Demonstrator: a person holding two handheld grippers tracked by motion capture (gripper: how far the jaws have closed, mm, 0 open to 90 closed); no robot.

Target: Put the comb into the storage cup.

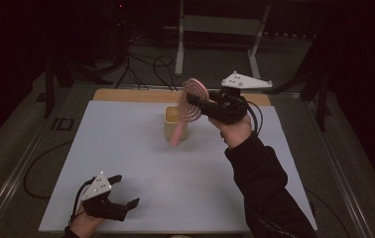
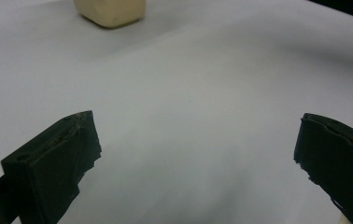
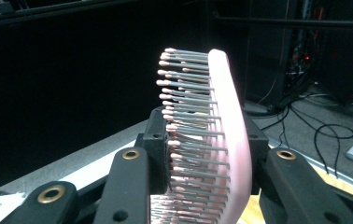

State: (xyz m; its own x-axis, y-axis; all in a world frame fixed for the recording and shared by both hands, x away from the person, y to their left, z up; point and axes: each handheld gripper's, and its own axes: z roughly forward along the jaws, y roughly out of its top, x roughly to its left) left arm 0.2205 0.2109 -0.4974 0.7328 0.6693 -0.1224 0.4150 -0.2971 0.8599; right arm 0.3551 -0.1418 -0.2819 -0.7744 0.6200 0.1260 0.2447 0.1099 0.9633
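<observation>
Overhead, round pink bristled hairbrush [image 1: 191, 100]

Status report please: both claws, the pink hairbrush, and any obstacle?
Right claw shut on pink hairbrush, handle down at the cream cup. Left claw open, holding nothing, near table edge. Nothing in the way.

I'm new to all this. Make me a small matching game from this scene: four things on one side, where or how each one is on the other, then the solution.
1. hairbrush
2. cup
3. left gripper
4. right gripper

a. open, low at the near table edge
b. cream, standing mid-table
c. pink, gripped by its head, handle down at the cup
d. shut, raised over the table

Pairs: 1-c, 2-b, 3-a, 4-d
</observation>
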